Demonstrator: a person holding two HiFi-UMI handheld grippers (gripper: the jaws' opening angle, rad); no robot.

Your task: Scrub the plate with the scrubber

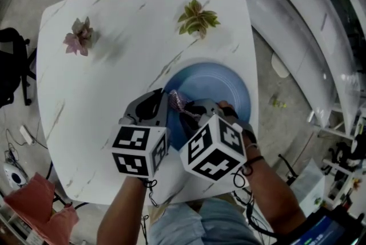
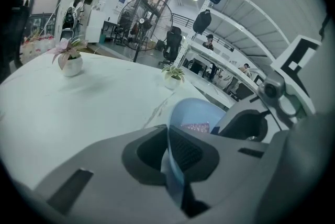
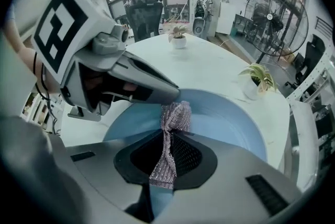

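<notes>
A white table (image 1: 114,66) with rounded corners is seen from above, and the blue plate (image 1: 226,86) is found close to its near right edge, just before the person. The plate's near rim is pinched by the left gripper (image 2: 171,156), jaws clamped onto it edge-on, so the plate is steadied there; whether that rim is raised off the table cannot be told. The right gripper (image 3: 166,157) is brought in just beside it from the right, its jaws closed tight on the scrubber (image 3: 175,115). Two small potted plants are left well apart at the far side, a pink one (image 1: 80,36) toward the far left corner and a green one (image 1: 197,18) toward the far edge. Now the scrubber: a silvery mesh, its bunched free end pressed to the plate's well right at the left gripper's jaw tip. Progress is judged early or mid-scrub: both grips are made and contact is on, but only the near left part of the well is touched, and the centre, far and right stretches are yet to be covered; no suds or dirt can be made out to say more. The scrubber's long axis is laid along the right gripper's jaws, its pinched tail toward the person and its free end pointed forward and down toward the plate's centre.
</notes>
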